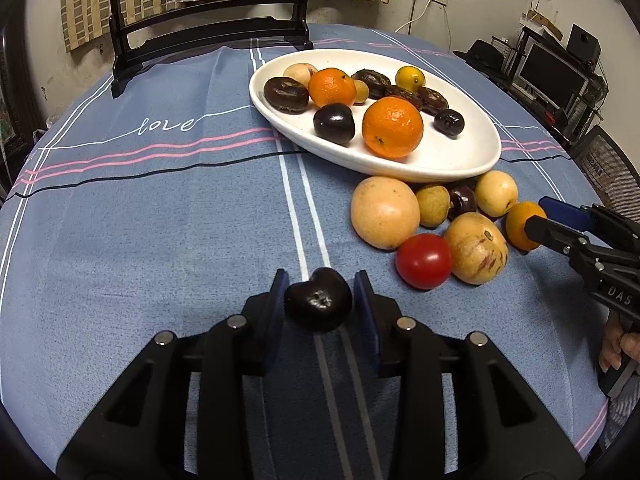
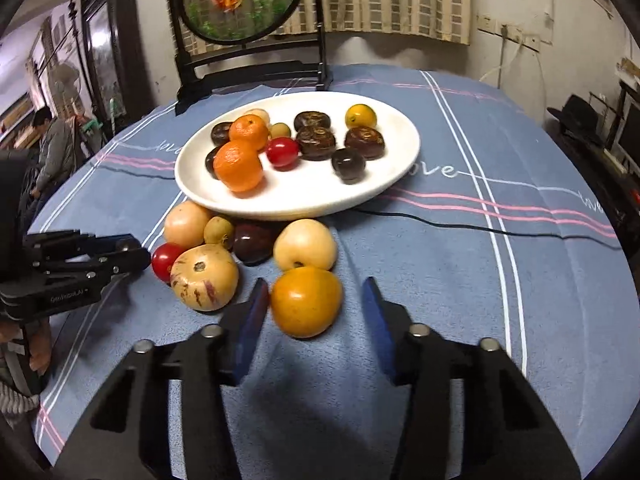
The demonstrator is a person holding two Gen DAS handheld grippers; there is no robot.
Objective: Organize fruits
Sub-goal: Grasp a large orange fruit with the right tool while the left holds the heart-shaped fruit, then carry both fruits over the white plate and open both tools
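A white oval plate (image 1: 440, 160) (image 2: 304, 200) on the blue tablecloth holds several fruits, among them oranges and dark fruits. Several loose fruits lie in front of it. My left gripper (image 1: 320, 300) is shut on a small dark fruit (image 1: 319, 306), with both blue pads touching it, just above the cloth. My right gripper (image 2: 316, 304) is open around an orange-yellow fruit (image 2: 306, 302) (image 1: 524, 226) on the cloth; the left pad is near it and the right pad stands apart. A red tomato (image 1: 424, 261) (image 2: 164, 261) and a speckled yellow fruit (image 1: 476, 254) (image 2: 204, 278) lie between the grippers.
A black stand (image 1: 208, 36) (image 2: 248, 68) with a round picture panel stands at the table's far edge. A thin black cable (image 2: 480, 228) crosses the cloth by the plate. Shelves with a monitor (image 1: 552, 76) stand off to the right.
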